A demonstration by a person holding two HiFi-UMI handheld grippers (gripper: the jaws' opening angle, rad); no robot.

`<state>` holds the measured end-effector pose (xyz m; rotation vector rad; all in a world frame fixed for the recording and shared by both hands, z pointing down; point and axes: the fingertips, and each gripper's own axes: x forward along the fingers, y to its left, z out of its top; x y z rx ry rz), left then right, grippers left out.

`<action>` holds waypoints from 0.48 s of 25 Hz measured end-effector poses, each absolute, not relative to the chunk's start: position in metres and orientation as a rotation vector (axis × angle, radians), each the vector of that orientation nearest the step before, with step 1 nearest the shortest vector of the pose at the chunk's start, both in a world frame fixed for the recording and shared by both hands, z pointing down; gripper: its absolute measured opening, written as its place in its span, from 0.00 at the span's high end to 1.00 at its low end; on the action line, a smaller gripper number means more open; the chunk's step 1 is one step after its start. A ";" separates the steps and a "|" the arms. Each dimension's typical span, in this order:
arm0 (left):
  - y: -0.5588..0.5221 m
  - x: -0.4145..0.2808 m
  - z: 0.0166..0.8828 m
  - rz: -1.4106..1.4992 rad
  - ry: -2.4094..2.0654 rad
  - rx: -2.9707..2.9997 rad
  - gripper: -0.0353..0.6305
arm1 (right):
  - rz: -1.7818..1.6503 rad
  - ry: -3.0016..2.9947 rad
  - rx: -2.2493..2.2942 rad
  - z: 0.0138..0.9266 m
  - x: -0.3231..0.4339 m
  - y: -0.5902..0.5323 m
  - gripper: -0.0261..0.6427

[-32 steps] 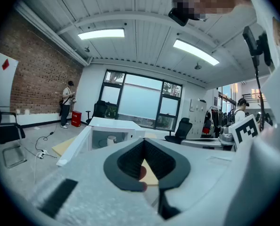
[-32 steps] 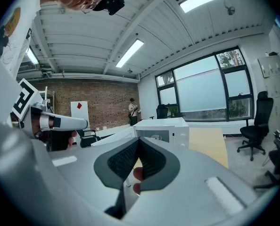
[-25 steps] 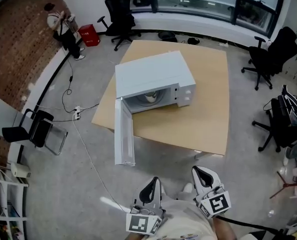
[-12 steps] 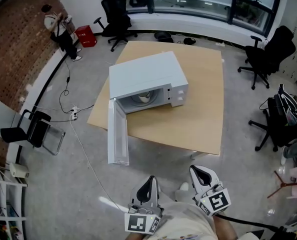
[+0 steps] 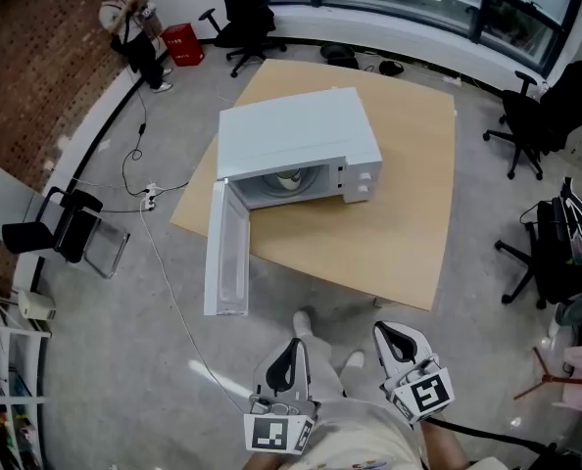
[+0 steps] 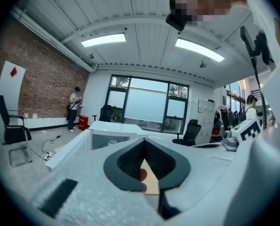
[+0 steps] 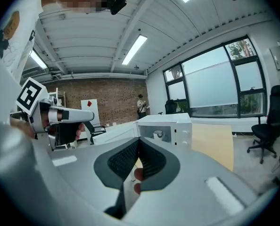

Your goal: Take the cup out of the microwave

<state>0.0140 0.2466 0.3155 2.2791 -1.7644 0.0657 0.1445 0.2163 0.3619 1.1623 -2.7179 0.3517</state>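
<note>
Both handheld grippers are shut with nothing in them: the left gripper (image 5: 293,358) (image 6: 143,144) and the right gripper (image 5: 397,345) (image 7: 139,144) sit side by side at the bottom of the head view, and each one's black ribbed pads meet at the tips. Bare grey floor (image 5: 154,360) lies between them and the near edge of the tan wooden table (image 5: 399,233).

A white box-shaped microwave (image 5: 296,135) stands towards the table's left side. Its white door (image 5: 224,262) is swung fully open and reaches out past the table edge over the floor at centre left. A small white cup (image 5: 288,178) (image 7: 157,134) stands inside the open cavity. To the right of the microwave and in front of it the tabletop is bare and wide. Black office chairs (image 5: 541,116) stand off the table's right side, well apart from it.

Compared with half a second ago, a light shoe (image 5: 303,323) now shows between the grippers and the table, while both grippers keep their places, shut as before.
</note>
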 end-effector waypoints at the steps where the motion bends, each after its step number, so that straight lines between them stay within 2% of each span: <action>1: 0.236 0.013 0.319 0.070 -1.743 2.289 0.95 | 0.346 -2.711 1.165 0.365 0.141 0.206 0.95; 12: 0.090 -0.063 0.329 0.079 -1.691 2.350 0.95 | 0.251 -2.681 1.268 0.366 0.066 0.052 0.95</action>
